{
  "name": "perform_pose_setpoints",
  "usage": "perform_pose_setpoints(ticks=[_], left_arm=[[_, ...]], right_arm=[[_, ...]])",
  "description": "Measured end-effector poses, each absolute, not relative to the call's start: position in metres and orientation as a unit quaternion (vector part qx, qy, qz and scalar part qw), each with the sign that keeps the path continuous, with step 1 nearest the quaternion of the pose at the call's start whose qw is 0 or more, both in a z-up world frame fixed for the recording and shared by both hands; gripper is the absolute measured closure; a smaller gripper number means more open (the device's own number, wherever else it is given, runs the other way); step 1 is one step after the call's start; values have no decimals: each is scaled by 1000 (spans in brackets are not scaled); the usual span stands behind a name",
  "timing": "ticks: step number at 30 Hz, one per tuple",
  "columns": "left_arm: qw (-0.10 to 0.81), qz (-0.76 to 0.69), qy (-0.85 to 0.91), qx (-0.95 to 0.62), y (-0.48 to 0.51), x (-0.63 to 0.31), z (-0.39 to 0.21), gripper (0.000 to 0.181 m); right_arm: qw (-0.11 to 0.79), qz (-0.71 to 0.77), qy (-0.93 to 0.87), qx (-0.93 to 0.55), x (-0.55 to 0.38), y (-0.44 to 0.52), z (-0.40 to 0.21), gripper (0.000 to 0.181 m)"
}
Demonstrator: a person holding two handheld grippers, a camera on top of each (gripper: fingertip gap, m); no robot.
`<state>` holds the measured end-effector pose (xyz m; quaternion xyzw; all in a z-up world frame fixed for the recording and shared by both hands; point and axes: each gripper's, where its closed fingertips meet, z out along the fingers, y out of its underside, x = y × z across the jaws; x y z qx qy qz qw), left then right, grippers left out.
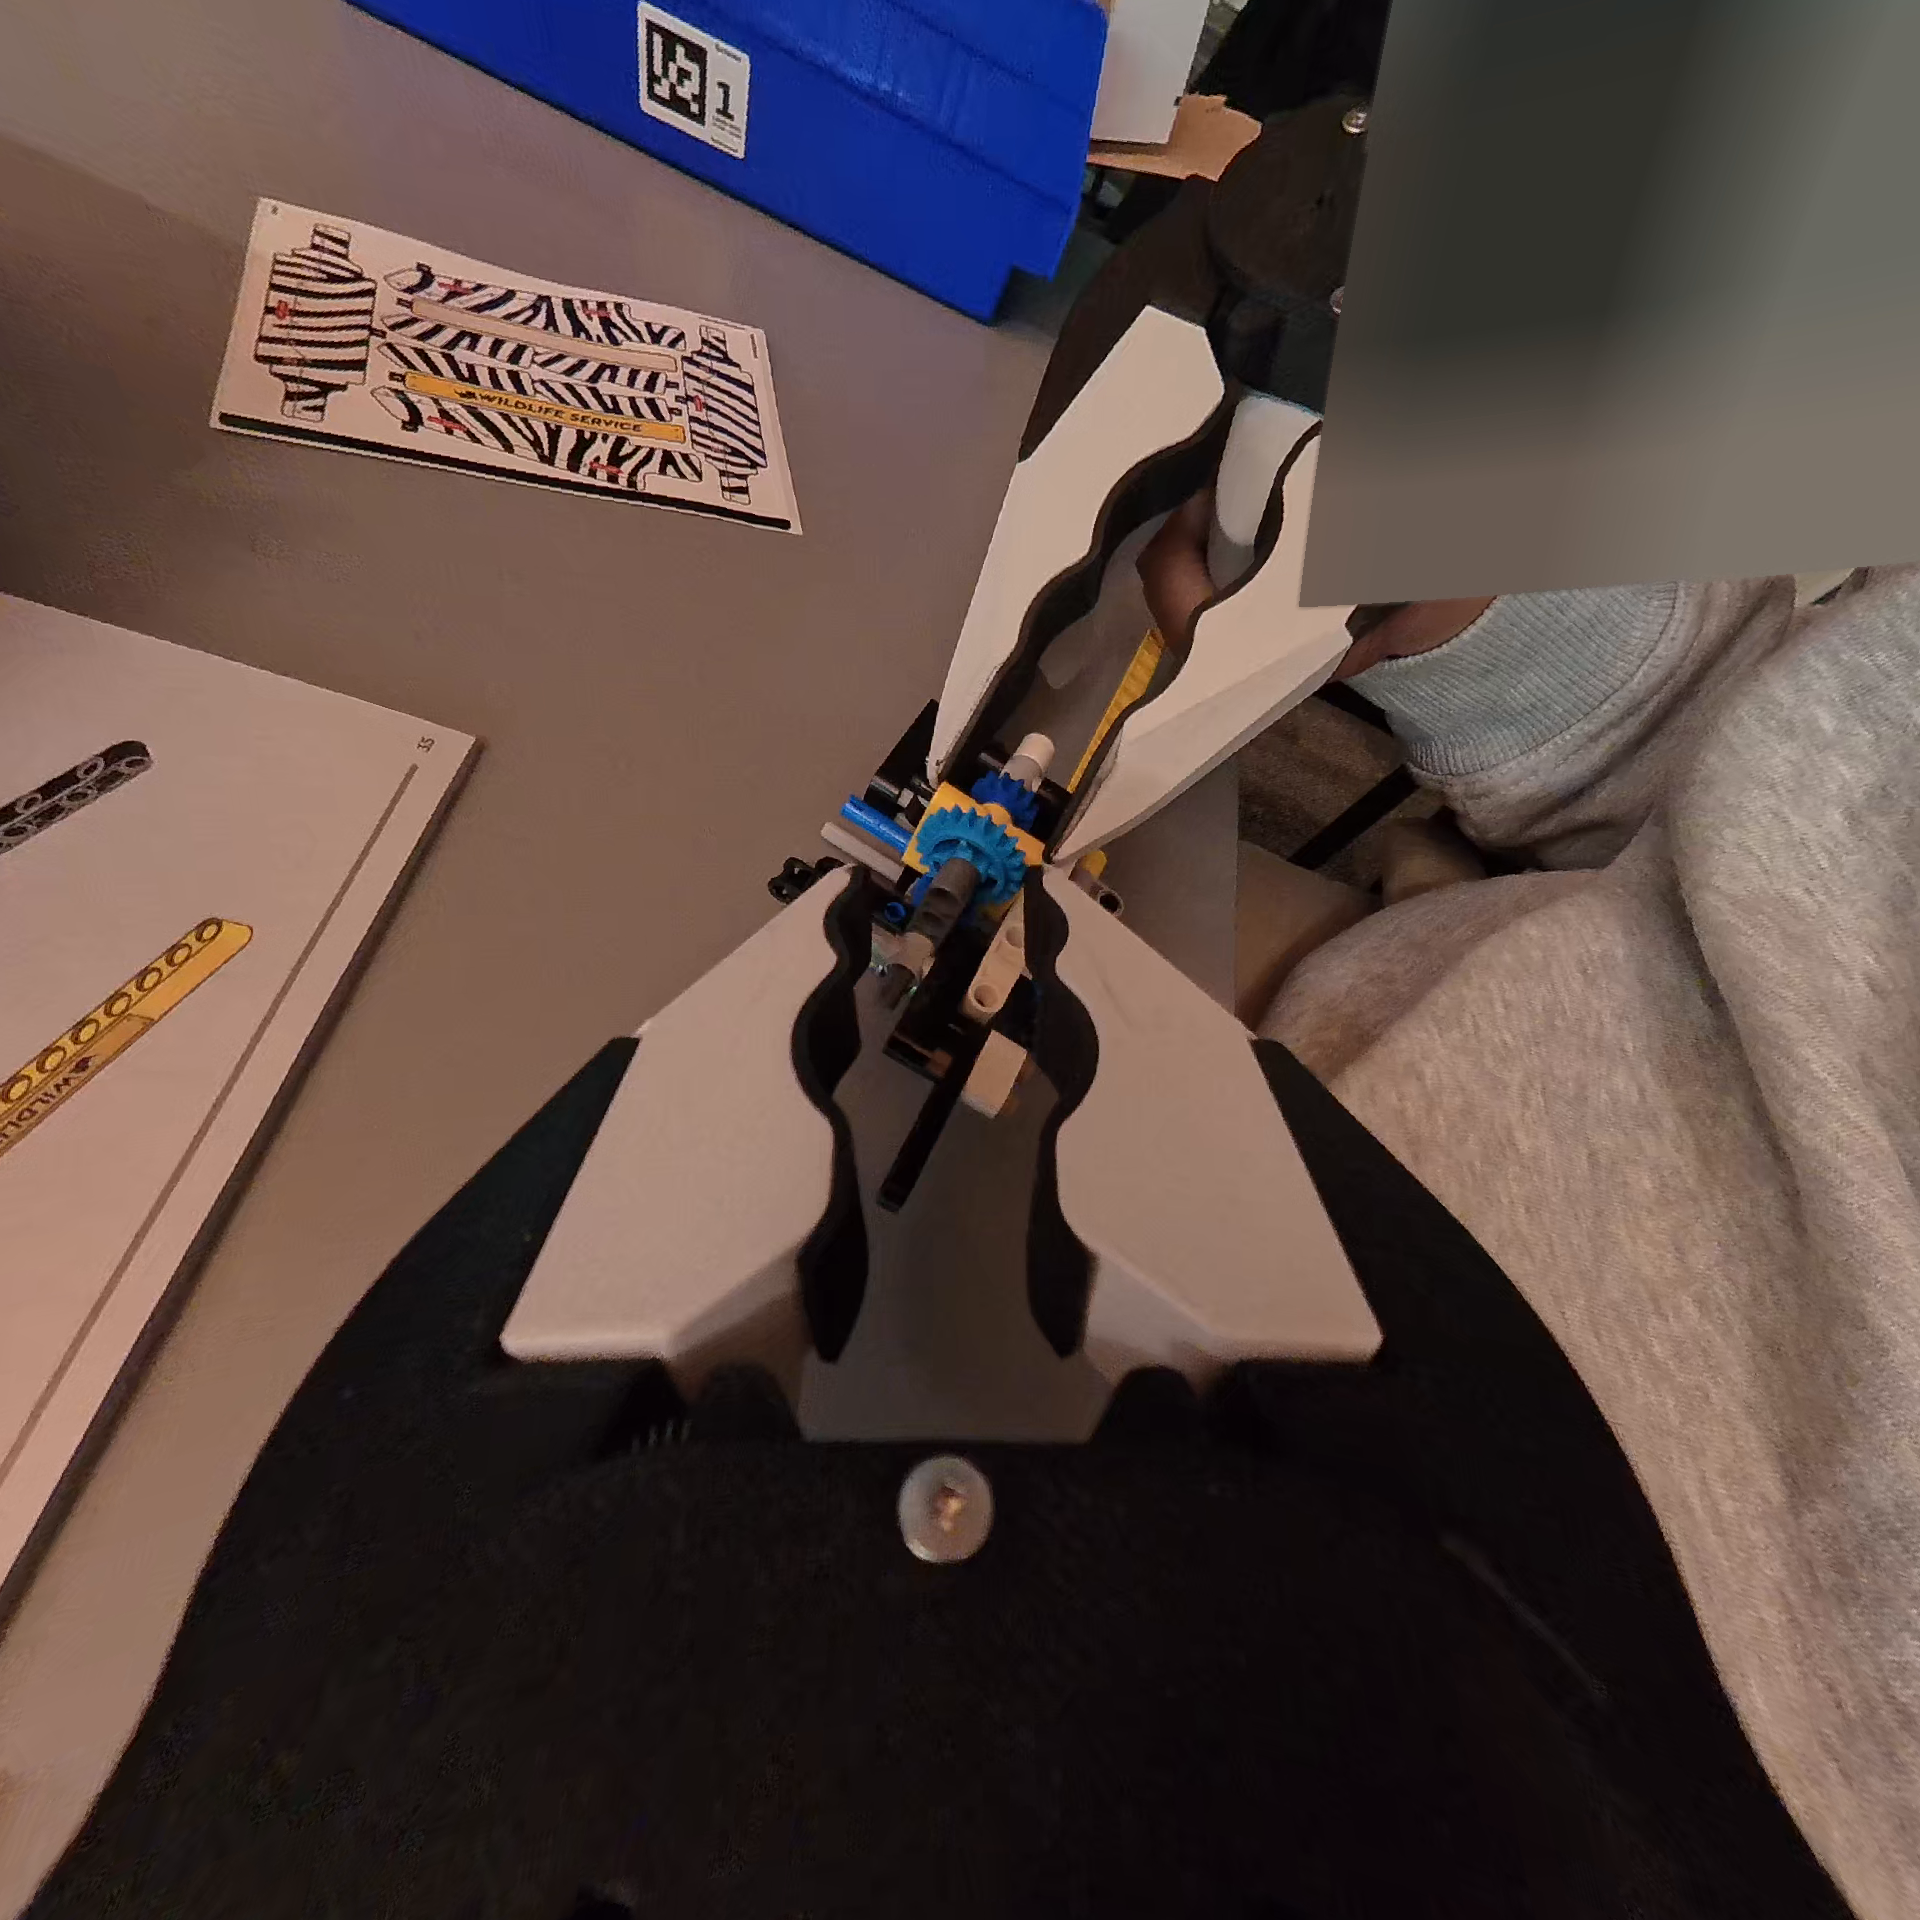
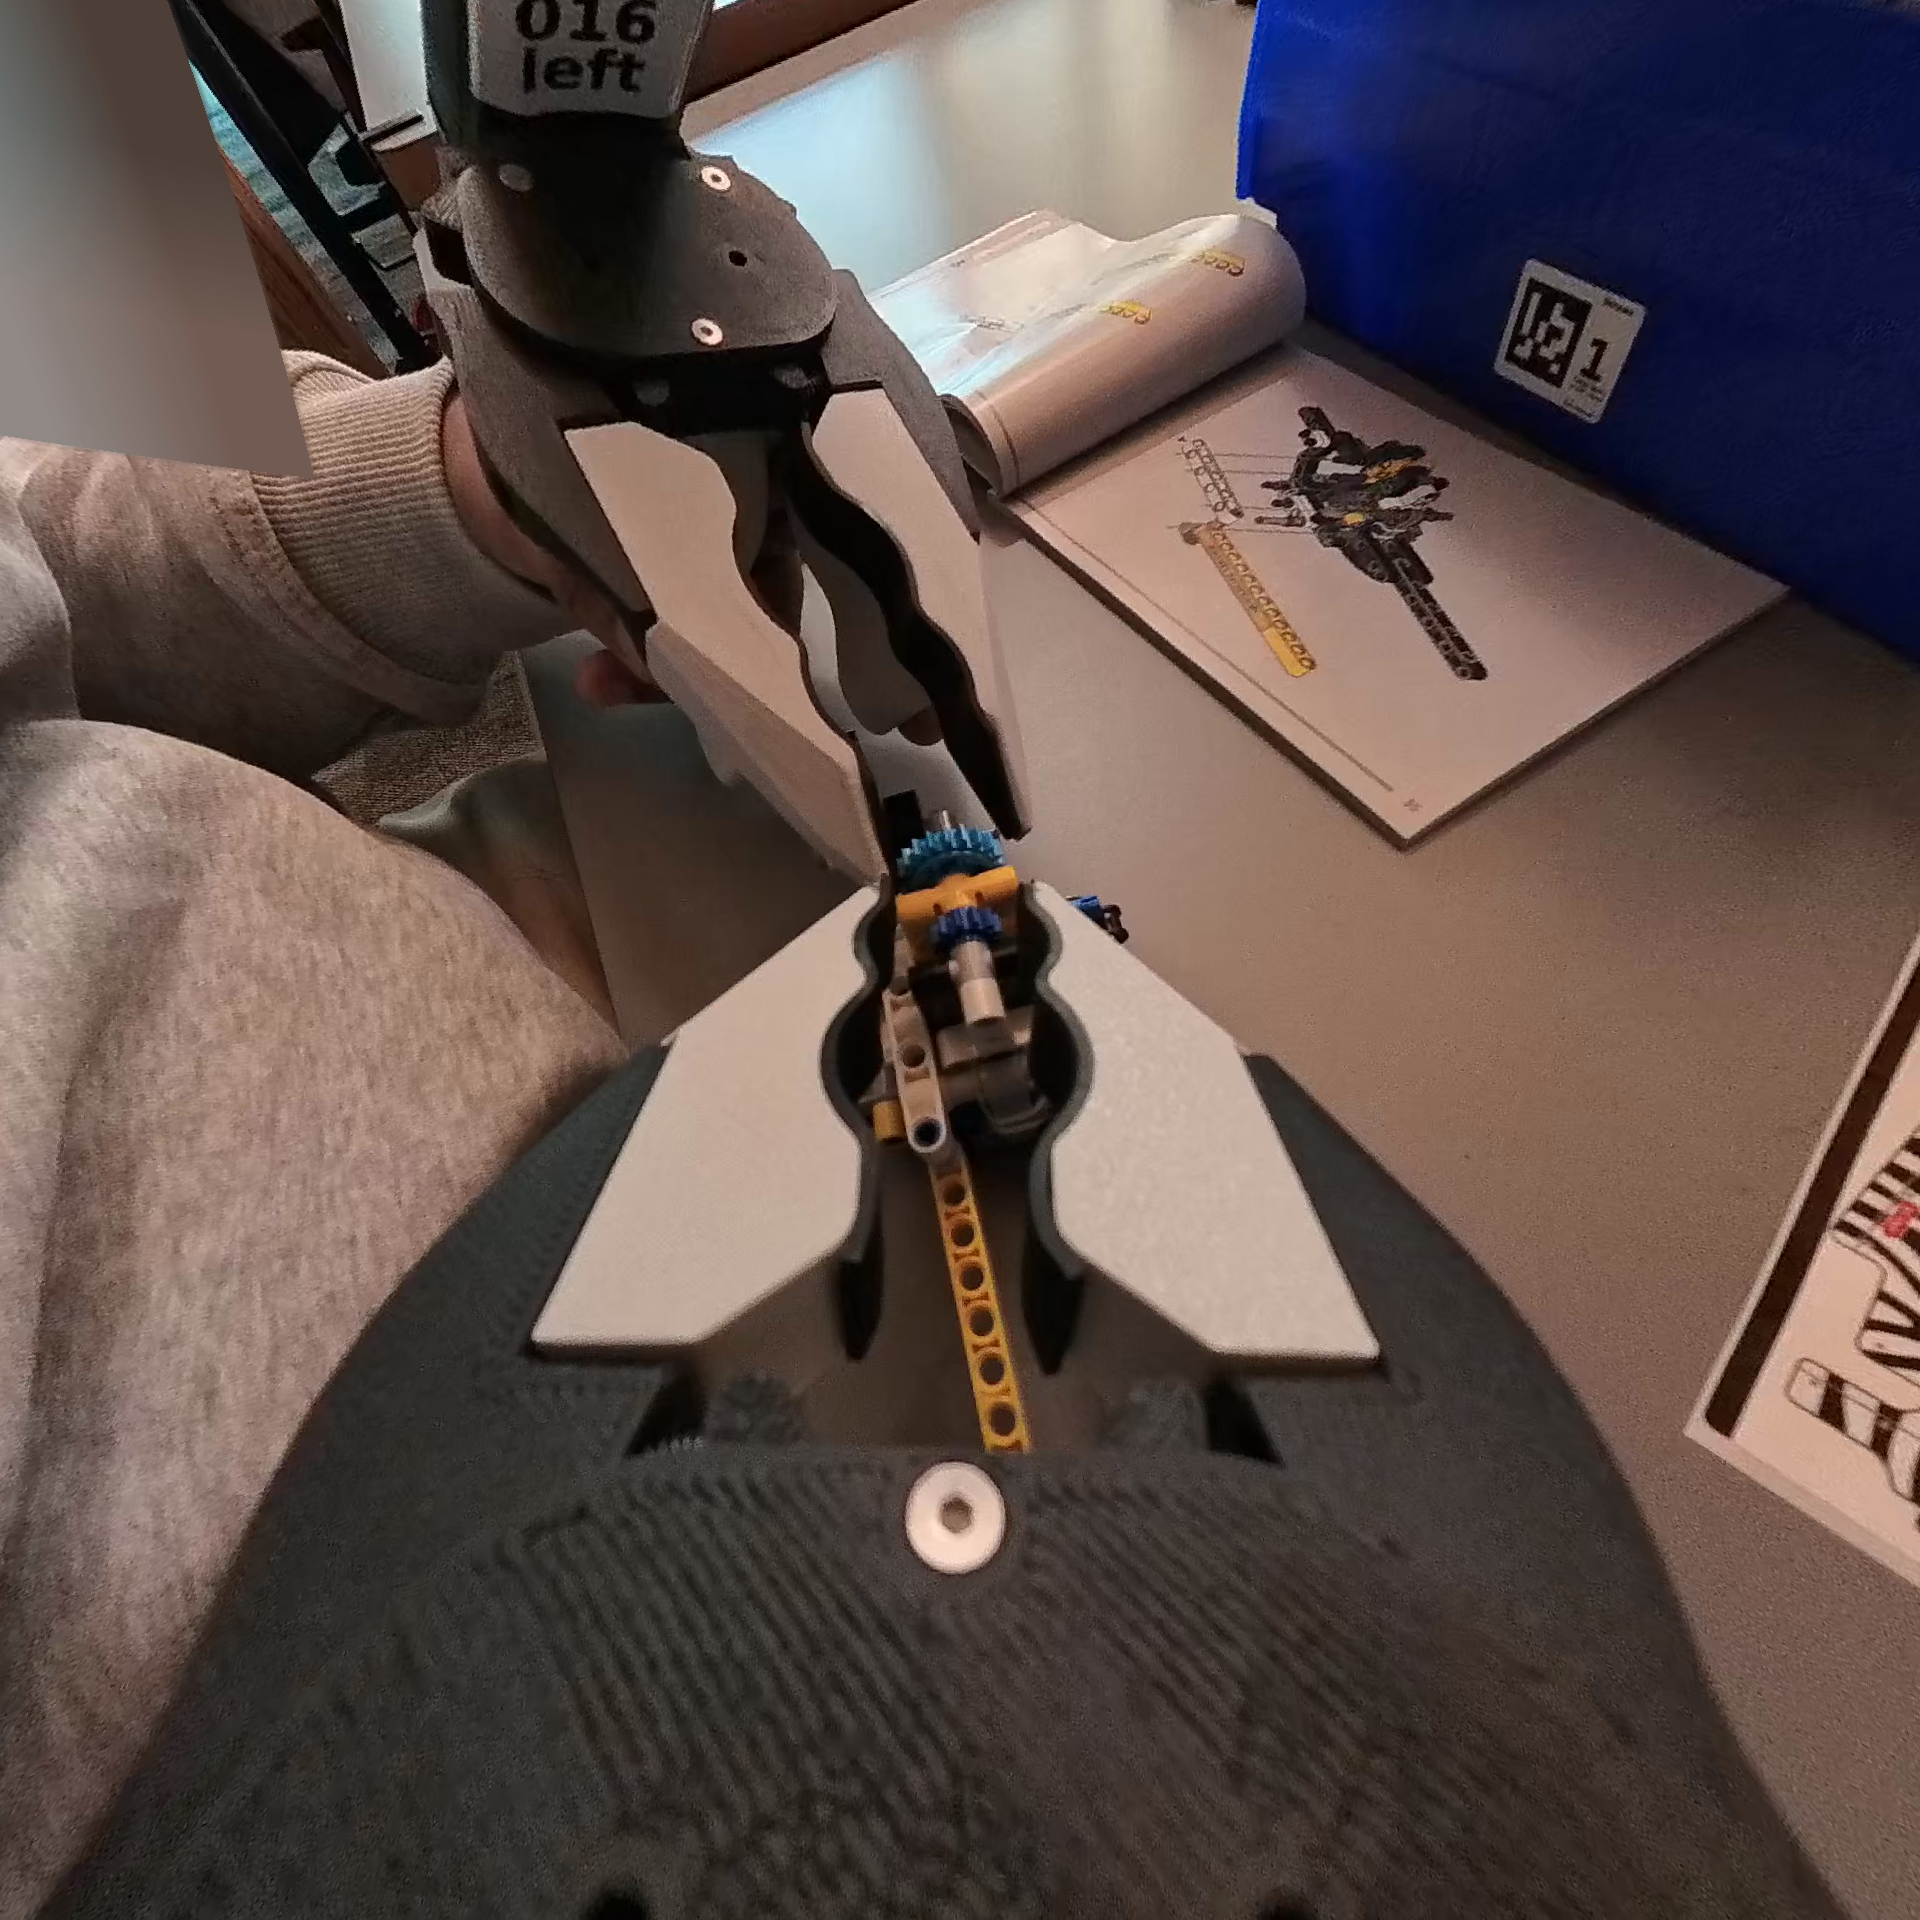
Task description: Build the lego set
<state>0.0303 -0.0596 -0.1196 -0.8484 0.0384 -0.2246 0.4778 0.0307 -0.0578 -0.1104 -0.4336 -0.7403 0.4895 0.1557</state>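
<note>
A small lego assembly [image 1: 966,842], with blue gears, a yellow frame and grey and black beams, is held in the air between both grippers. My left gripper [image 1: 940,883] is shut on one end of it, and a black beam [image 1: 925,1122] runs back between its fingers. My right gripper [image 1: 997,805] comes in from the opposite side. In the right wrist view the right gripper [image 2: 961,894] is shut on the assembly [image 2: 961,1029], and a long yellow beam [image 2: 977,1299] runs back between its fingers. The left gripper [image 2: 940,842] clamps the gear end from above.
An open instruction booklet [image 2: 1403,582] lies on the grey table [image 1: 623,644], seen also in the left wrist view [image 1: 208,935]. A zebra-striped sticker sheet [image 1: 509,374] lies beside it. A blue bin [image 1: 883,135] stands at the back. A person's grey sleeve [image 1: 1610,1039] is close.
</note>
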Motion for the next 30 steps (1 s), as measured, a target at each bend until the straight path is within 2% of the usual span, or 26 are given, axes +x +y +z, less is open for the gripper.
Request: perform_pose_setpoints(ticks=[5,8,12,17,22,26,30], left_arm=[[483,-228,38,-845,-60,31,-117,152],[498,-248,50,-829,-64,35,-107,134],[516,-242,56,-820,-67,35,-96,121],[495,-179,71,-847,-67,36,-108,111],[493,-141,84,-854,-68,41,-115,110],[497,-127,81,-854,-69,41,-118,110],[486,-80,81,-866,-69,35,-128,112]], right_arm=[[156,491,-740,-433,31,-58,-110,160],[157,493,-738,-433,31,-58,-109,160],[178,552,-684,-441,31,-41,-81,141],[204,586,-648,-441,54,1,-63,131],[158,533,-719,-418,70,-10,-101,116],[182,432,-779,-416,66,-15,-130,111],[199,399,-798,-405,64,-20,-135,112]])
